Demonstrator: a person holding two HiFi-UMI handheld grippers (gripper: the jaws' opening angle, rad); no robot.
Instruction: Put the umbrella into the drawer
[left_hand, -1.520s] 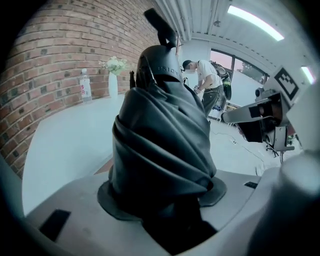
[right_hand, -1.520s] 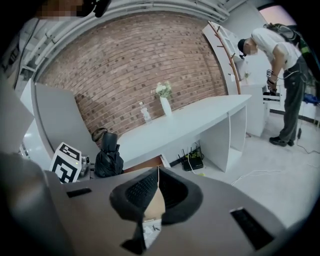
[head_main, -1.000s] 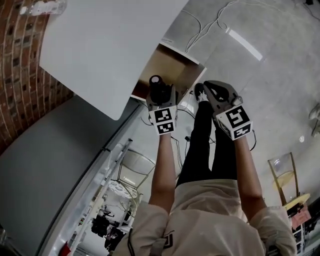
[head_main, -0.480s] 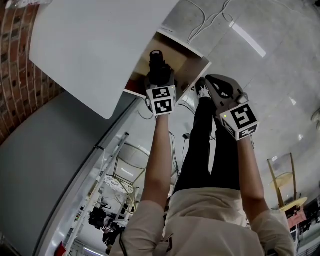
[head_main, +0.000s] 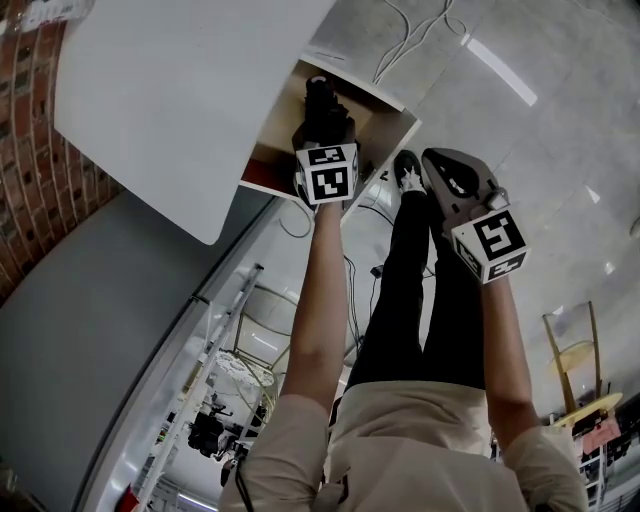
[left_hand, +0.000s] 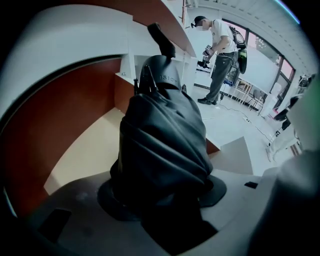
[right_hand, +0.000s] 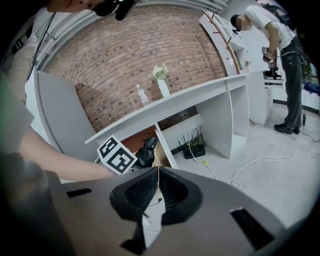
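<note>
Now we have moved the left gripper (head_main: 322, 125), fingers (left_hand: 107, 200) clamped on the umbrella (left_hand: 162, 145), further into the drawer (head_main: 382, 125); the right gripper (head_main: 436, 160) hangs alongside, fingers (right_hand: 174, 192) together.

Bright even light, sharp, fisheye warp w/ dark corners.

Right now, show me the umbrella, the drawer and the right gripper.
umbrella (left_hand: 165, 145), left gripper view, on its folded black canopy.
drawer (left_hand: 85, 155), left gripper view, on its bare pale floor.
right gripper (right_hand: 158, 169), right gripper view, where its closed fingers meet.
</note>
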